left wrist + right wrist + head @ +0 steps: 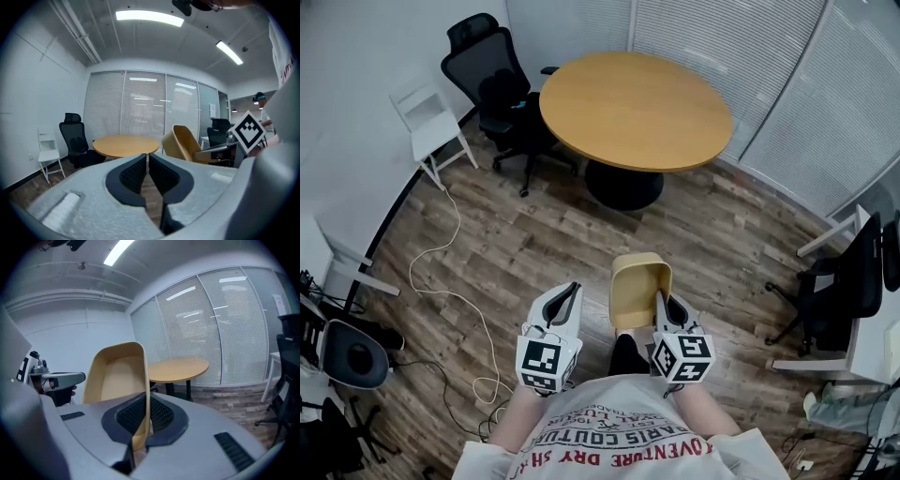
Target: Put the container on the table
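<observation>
One thin side wall is my only purchase on the container (639, 281), so I'd carry it level and unhurried to the round table (633, 108), which stands well ahead across the wooden floor with a black chair (492, 80) at its left. A tub held by one edge will likely want to swing or twist on the pads. I'd avoid rolling the wrist, bring it over the tabletop well in from the rim, lower it until the base sits flat, and only then let go. The free tool could steady the far side if it sags. The right gripper (146, 404) is clamped on that wall, a pad pressed on either face, with the tan tub in the air in front of me, well short of the table. The left gripper (146, 161) is closed to a sliver with nothing between its pads, and it is near the container but apart from it.
</observation>
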A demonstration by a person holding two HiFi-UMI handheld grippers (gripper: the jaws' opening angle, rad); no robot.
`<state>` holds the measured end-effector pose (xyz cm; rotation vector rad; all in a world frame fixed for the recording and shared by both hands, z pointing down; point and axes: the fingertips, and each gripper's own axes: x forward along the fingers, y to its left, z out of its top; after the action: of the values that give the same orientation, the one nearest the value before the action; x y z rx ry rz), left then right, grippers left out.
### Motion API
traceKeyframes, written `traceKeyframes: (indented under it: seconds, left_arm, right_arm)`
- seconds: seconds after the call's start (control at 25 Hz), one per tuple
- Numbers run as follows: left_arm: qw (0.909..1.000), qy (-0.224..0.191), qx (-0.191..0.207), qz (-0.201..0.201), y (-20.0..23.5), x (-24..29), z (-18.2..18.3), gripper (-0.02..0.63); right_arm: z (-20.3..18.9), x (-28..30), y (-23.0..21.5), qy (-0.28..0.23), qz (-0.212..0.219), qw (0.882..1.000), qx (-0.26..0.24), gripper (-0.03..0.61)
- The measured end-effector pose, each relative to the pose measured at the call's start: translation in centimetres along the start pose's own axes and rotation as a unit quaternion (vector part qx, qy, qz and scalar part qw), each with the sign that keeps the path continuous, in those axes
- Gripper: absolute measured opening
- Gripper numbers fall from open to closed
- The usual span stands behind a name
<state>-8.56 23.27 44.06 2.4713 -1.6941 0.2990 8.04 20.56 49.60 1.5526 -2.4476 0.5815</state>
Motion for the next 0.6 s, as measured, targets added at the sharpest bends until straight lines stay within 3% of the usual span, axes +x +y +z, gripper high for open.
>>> traceKeyframes:
  seconds: [0.32, 0.6]
  left_arm:
    - [0.9997, -0.016, 0.004, 0.02, 1.3, 13.3, 5.2, 0.025]
    - [0.9993, -0.021, 0.001, 0.032, 2.7, 20.4, 7.1, 0.025]
  right_arm:
    - [8.3, 10.0, -7.3, -0.009, 0.034, 0.999, -0.033, 0.012]
    - [12.6, 15.3, -12.0, -0.02, 0.047, 0.999, -0.007, 0.012]
